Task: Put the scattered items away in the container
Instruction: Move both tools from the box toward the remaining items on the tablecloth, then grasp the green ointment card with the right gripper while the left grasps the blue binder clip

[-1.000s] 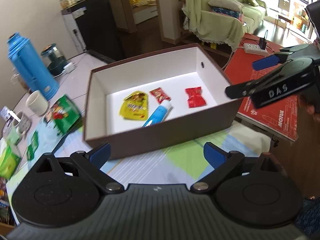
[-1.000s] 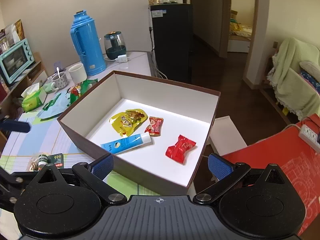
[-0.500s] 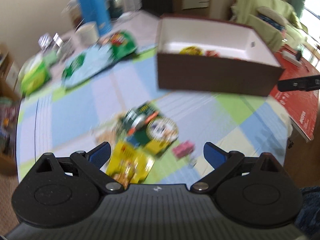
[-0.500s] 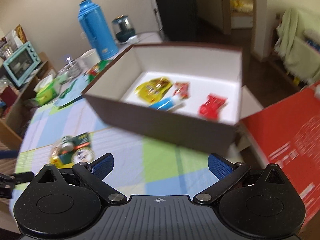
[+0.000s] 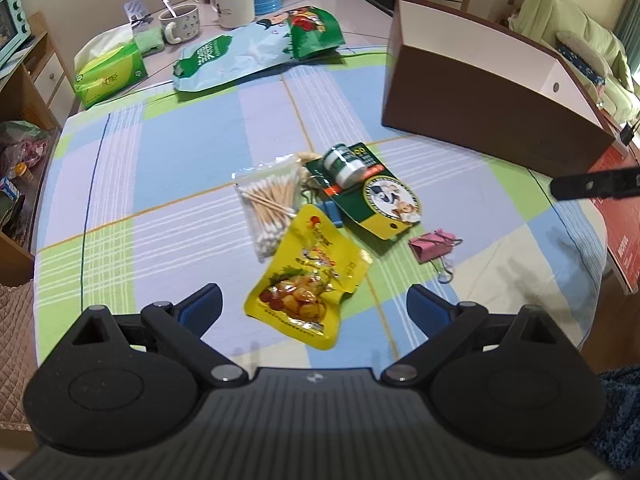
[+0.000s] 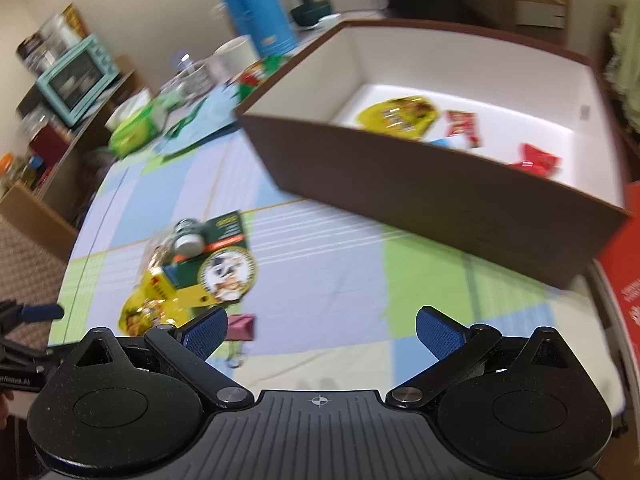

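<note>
- The left gripper [image 5: 314, 304] is held with its jaws spread wide and nothing between them, poised low over the checked tablecloth [image 5: 180, 168].
- The yellow snack pouch [image 5: 308, 280] is seen directly ahead of it, almost between the blue pads [image 5: 202, 303], its long axis running away from the gripper and tilted slightly rightward.
- Beyond the pouch, a bag of cotton swabs [image 5: 270, 204], a green carded pack [image 5: 368, 192] and a pink binder clip [image 5: 434, 244] are clustered.
- The right gripper [image 6: 322, 332] is likewise released and empty, and is judged farther from the pouch.
- The brown box [image 5: 492, 112] is placed ahead to the right, already holding several packets.
</note>
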The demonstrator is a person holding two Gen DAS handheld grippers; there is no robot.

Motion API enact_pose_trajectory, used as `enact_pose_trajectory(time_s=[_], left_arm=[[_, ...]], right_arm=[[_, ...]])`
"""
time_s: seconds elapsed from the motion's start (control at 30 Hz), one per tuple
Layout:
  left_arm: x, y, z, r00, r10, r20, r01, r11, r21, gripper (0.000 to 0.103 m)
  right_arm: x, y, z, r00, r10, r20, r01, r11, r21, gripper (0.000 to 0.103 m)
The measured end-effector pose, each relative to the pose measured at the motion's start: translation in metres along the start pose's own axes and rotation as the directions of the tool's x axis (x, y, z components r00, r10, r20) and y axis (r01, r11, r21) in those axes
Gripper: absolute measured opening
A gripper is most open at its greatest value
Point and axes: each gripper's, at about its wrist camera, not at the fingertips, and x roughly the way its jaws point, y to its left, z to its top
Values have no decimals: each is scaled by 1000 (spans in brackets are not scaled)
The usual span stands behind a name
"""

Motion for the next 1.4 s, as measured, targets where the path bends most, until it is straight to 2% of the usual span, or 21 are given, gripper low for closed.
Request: enact_pose_trajectory(time_s=[0.37,0.43,0.67,0.73,0.9,0.93,1.03,1.1,1.2,1.27,1.4], left_arm=[[13,38,6,1000,19,-3,-19,998,-67,97],[16,43,8,1000,18,-4,-19,997,-75,97],[30,59,16,1000,15,-14,-16,995,-101,95],[35,62,18,1000,15,-21,-18,994,-107,94],[44,67,24,999,14,-31,-17,994,-108,94],[46,67,25,999,12,-31,-15,994,-106,94],[49,64,28,1000,-2,-27,-1,996,-93,92],[51,60,30,1000,-25,-19,23,997,-78,87],[57,47,35,998,-68,-8,68,998,-20,74],[62,36,39,996,-93,-1,93,995,34,61],[76,15,51,993,-116,17,113,989,99,52]], right_arm=[[71,71,26,993,112,-39,-118,970,-213,100],[86,81,32,990,135,-49,-143,961,-238,68],[132,98,51,983,164,-87,-179,959,-221,67],[142,102,55,981,169,-95,-187,957,-223,47],[162,107,64,977,174,-124,-199,953,-230,46],[165,108,64,978,166,-127,-193,951,-242,33],[170,107,63,976,167,-140,-199,947,-251,32],[163,102,64,979,163,-124,-189,952,-241,32],[143,90,69,980,181,-80,-194,960,-204,32],[128,80,73,981,187,-56,-194,964,-183,32],[107,63,74,984,174,-29,-176,973,-147,32]])
